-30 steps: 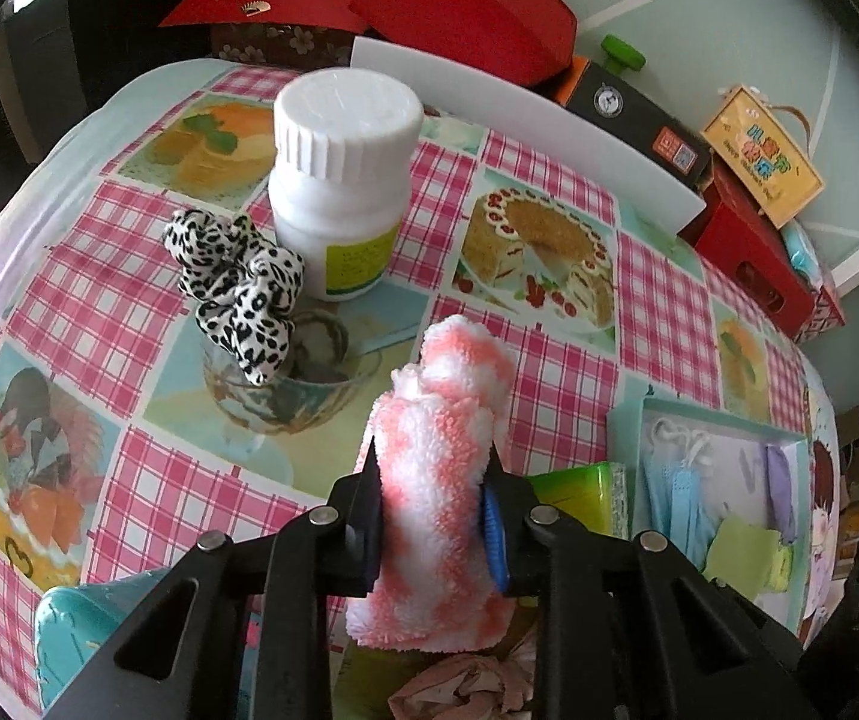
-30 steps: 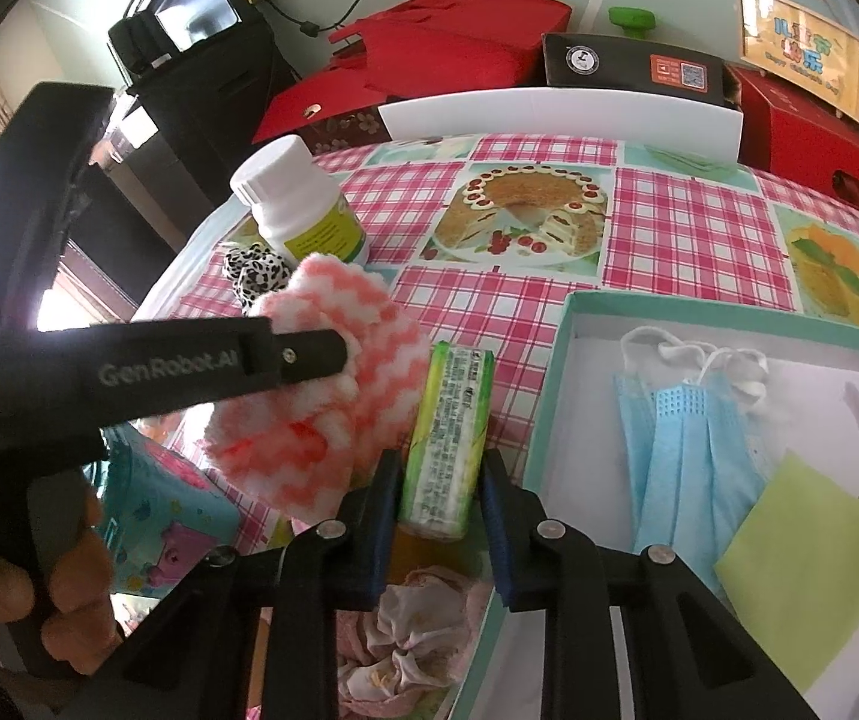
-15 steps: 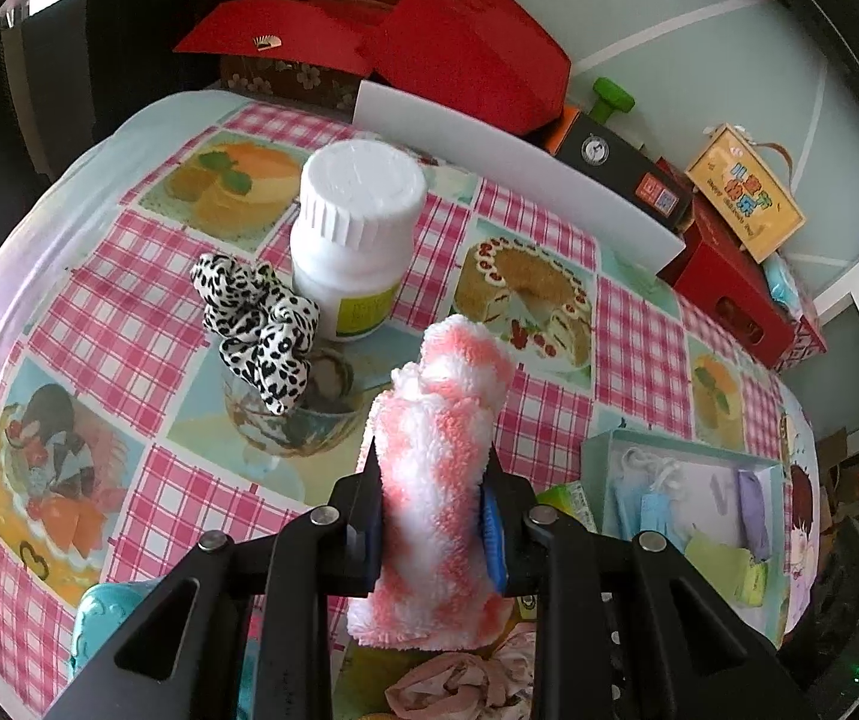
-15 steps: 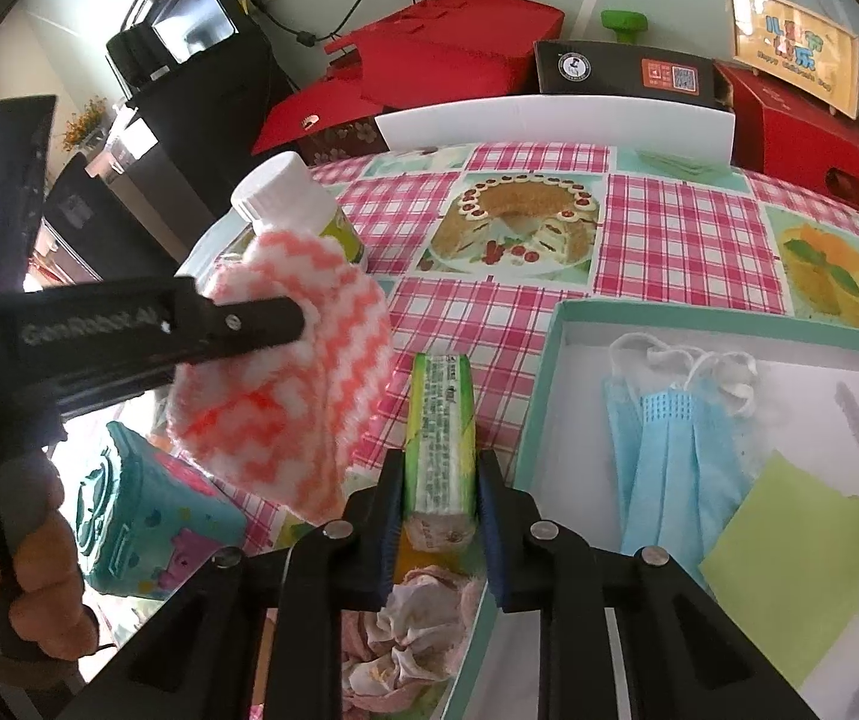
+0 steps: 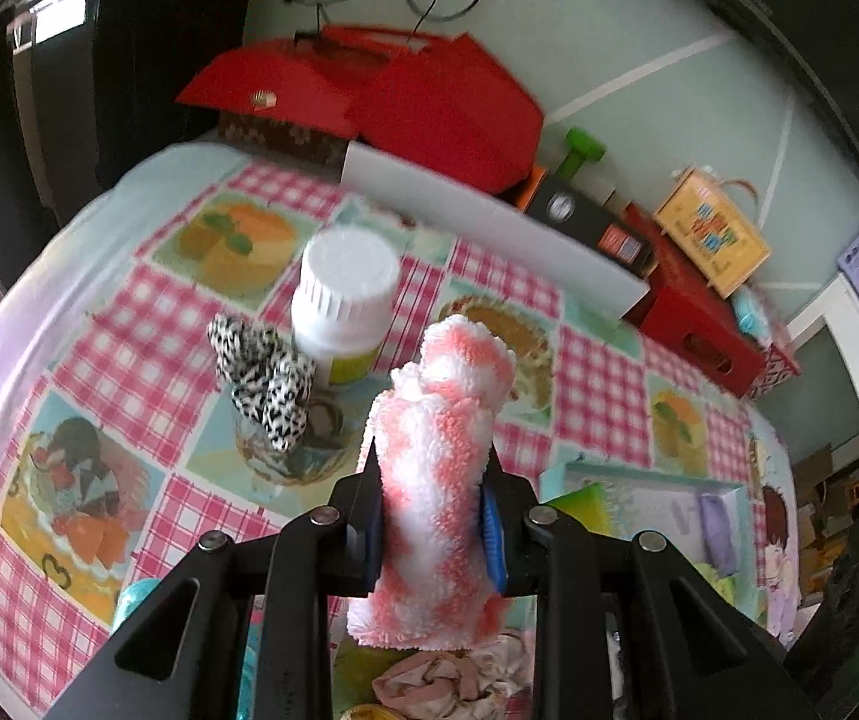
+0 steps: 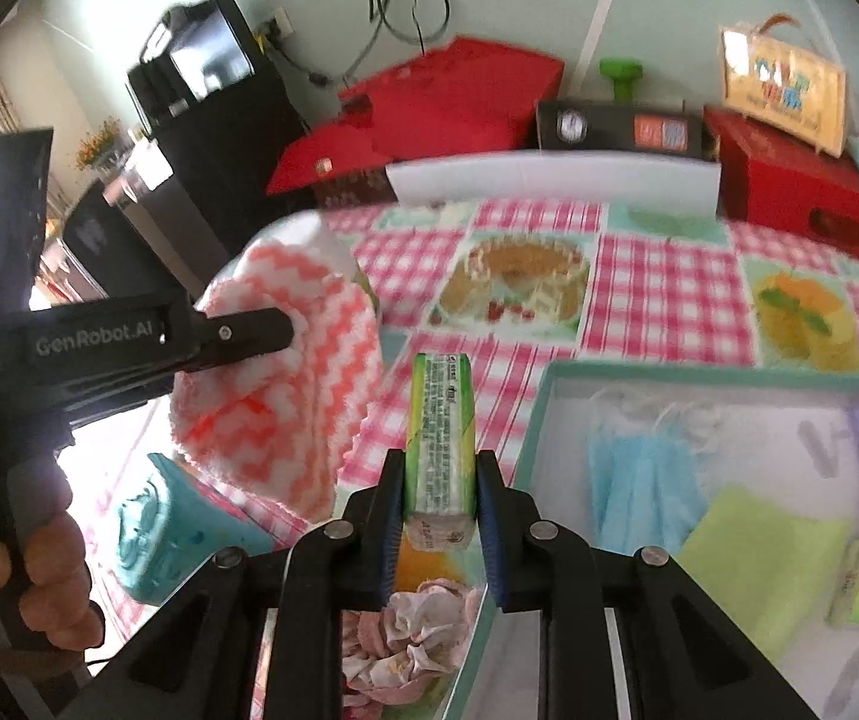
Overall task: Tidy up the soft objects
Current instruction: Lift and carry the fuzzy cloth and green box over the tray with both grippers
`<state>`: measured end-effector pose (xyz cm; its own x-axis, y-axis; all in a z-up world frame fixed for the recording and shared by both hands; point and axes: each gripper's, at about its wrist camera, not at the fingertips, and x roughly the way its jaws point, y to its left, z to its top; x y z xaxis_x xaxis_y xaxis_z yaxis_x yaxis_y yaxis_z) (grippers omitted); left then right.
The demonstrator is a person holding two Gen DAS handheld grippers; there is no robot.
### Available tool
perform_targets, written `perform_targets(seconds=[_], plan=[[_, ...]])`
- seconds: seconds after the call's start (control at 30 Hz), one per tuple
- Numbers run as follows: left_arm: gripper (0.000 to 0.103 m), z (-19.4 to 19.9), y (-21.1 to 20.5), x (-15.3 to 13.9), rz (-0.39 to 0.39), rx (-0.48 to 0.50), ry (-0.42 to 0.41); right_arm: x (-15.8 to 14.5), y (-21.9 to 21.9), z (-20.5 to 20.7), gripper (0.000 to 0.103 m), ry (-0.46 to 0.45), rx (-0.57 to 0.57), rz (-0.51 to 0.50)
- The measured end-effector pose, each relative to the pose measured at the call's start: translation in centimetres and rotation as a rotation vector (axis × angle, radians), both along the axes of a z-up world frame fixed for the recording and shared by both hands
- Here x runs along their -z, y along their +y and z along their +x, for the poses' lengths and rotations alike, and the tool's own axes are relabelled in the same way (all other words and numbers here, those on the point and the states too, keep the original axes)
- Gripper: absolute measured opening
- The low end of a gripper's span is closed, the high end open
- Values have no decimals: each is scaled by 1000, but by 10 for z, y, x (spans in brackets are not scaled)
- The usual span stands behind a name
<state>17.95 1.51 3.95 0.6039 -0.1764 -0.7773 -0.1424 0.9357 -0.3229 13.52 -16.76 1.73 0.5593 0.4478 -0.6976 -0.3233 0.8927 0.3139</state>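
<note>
Left gripper (image 5: 432, 516) clamped on a pink-and-white fluffy cloth (image 5: 436, 480), held up above the table's near edge. Right gripper (image 6: 440, 516) closed tight on a green tissue pack (image 6: 440, 432), raised just beside the open box (image 6: 555, 384) at the table's near right corner. Face masks (image 6: 639, 474) and yellow-green cloth (image 6: 753, 558) inside the box. Spotted scrunchie (image 5: 264, 375) touching a white bottle (image 5: 345, 312) mid-table.

Fluffy terry cloth towel (image 5: 438, 468), glossy plastic-wrapped tissue pack (image 6: 440, 441), smooth plastic bottle (image 5: 345, 312)
</note>
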Motion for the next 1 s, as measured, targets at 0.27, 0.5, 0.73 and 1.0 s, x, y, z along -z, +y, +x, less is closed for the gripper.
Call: perform_targets(seconds=[0.27, 0.5, 0.73, 1.0], plan=[[27, -15, -2, -34, -7, 17, -105, -42, -37, -15, 24, -119, 98, 25], [27, -20, -18, -46, -12, 67, -146, -68, -87, -27, 24, -184, 234, 24], [27, -20, -42, -47, -10, 133, -147, -76, -138, -38, 24, -197, 379, 27], [27, -16, -90, -37, -5, 264, -115, -72, -182, -44, 24, -177, 505, 7]])
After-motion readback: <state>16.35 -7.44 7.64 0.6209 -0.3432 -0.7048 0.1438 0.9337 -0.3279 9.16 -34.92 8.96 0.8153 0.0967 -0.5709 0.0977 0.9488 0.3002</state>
